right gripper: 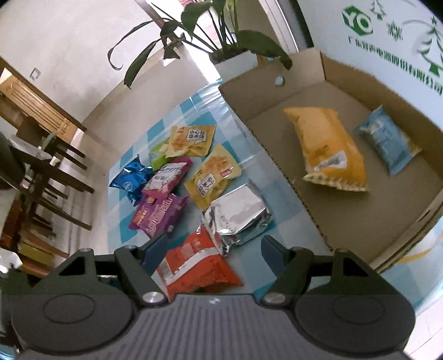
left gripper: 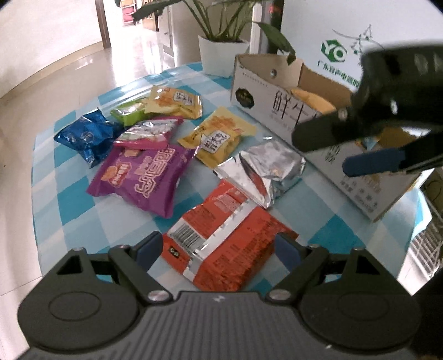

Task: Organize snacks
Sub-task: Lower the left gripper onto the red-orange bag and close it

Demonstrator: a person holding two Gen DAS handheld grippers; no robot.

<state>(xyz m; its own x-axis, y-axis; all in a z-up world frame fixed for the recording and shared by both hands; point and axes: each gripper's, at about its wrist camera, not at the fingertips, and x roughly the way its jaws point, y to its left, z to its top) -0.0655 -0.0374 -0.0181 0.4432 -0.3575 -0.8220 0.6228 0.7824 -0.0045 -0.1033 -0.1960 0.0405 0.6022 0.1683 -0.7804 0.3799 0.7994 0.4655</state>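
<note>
Several snack packets lie on a blue-checked tablecloth (left gripper: 69, 193): an orange-red packet (left gripper: 227, 243), a silver one (left gripper: 263, 171), a purple one (left gripper: 144, 177), yellow ones (left gripper: 218, 135), a pink one and a blue one (left gripper: 85, 135). My left gripper (left gripper: 218, 249) is open, its fingers either side of the orange-red packet (right gripper: 193, 263). My right gripper (right gripper: 214, 249) is open and empty, above the table edge beside the cardboard box (right gripper: 277, 91); it also shows in the left wrist view (left gripper: 346, 149). In the box lie a yellow packet (right gripper: 329, 149) and a light blue packet (right gripper: 387, 141).
A potted plant in a white pot (left gripper: 221, 55) stands behind the box. A white wall panel with a green logo (right gripper: 357, 19) is behind it. Wooden chairs (right gripper: 41, 171) stand left of the table. The table edge drops off at the left.
</note>
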